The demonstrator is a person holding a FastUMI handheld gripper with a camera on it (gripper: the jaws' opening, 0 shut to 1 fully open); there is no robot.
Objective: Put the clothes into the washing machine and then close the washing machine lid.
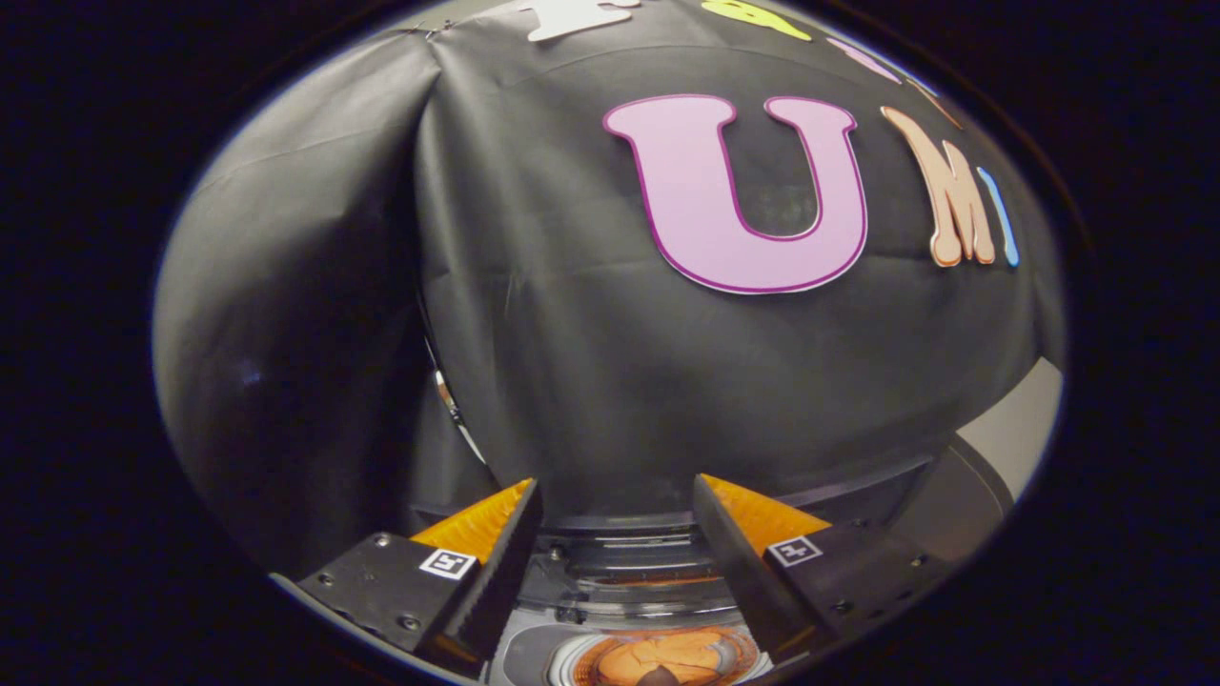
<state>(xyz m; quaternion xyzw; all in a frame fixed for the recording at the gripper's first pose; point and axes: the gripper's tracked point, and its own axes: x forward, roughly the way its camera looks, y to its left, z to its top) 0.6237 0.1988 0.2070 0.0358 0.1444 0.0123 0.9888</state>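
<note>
the tool (pixel 615 519) is spread wide and holds nothing. below and between its fingers the orange clothes (pixel 667 657) lie inside the washing machine (pixel 620 572) drum. the raised lid (pixel 629 548), i judge, stands just beyond the fingers.

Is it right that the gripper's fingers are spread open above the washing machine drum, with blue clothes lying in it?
Not quite: the gripper view shows orange clothes in the drum, not blue. The gripper is open above it, nothing between its fingers.
</note>
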